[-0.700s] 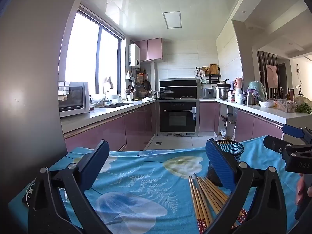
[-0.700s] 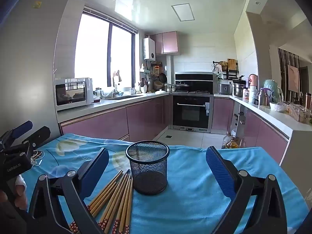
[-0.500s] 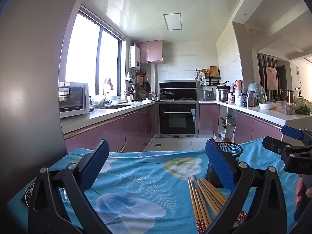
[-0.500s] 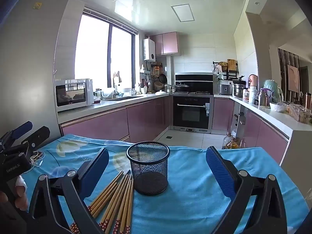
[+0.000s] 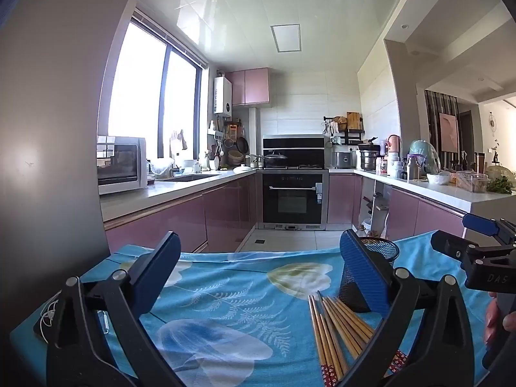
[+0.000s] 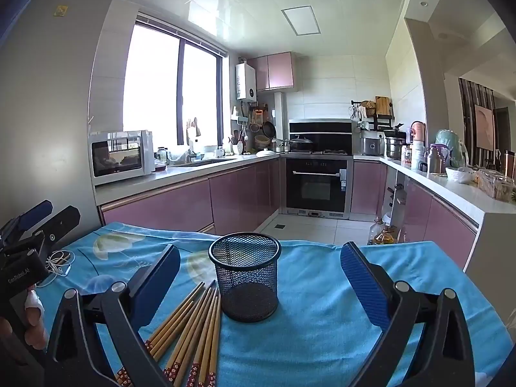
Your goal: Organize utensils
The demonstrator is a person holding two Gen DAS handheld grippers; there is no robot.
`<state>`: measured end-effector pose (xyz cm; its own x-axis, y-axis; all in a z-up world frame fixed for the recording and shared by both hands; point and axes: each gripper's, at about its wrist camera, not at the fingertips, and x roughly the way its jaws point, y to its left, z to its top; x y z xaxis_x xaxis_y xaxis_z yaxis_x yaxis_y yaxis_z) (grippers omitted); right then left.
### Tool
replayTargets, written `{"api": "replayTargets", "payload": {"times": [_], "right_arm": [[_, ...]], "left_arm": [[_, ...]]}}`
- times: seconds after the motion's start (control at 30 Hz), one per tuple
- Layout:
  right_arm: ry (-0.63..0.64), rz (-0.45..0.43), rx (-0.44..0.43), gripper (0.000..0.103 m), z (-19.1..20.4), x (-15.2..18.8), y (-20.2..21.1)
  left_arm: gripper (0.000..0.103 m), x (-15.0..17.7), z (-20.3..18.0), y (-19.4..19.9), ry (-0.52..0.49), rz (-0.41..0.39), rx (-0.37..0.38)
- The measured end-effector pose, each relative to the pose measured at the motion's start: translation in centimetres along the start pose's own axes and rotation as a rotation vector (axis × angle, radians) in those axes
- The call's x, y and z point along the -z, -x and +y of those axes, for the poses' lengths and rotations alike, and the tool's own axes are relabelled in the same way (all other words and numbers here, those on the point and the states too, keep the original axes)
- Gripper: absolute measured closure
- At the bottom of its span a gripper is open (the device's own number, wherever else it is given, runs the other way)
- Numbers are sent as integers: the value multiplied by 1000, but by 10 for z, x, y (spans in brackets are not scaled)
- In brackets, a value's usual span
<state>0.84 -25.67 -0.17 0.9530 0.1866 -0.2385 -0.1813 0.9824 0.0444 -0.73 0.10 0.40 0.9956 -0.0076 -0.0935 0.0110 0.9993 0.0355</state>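
Several wooden chopsticks with red patterned ends lie in a loose bundle on the blue tablecloth, just left of an empty black mesh cup. My right gripper is open and empty, hovering above the cloth with the cup between its jaws' line of sight. My left gripper is open and empty; the chopsticks lie low right of it and its right finger partly hides the cup. The right gripper also shows at the left wrist view's right edge, and the left gripper at the right wrist view's left edge.
White earphones and a cable lie on the cloth's far left. A grey fridge wall stands at the left. Beyond the table edge is the kitchen floor, with pink cabinets, an oven and cluttered counters.
Both views have shifted only slightly; the left wrist view has tilted a touch so the cup and chopsticks sit marginally lower. Both grippers stay open and nothing on the table has moved.
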Motion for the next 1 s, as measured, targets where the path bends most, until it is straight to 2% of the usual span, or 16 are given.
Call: {"api": "replayTargets", "payload": {"times": [1.0], "right_arm": [[1,4,-2,7,0,6,2]], "left_arm": [[6,-1,0,2,0,-7,-3]]}}
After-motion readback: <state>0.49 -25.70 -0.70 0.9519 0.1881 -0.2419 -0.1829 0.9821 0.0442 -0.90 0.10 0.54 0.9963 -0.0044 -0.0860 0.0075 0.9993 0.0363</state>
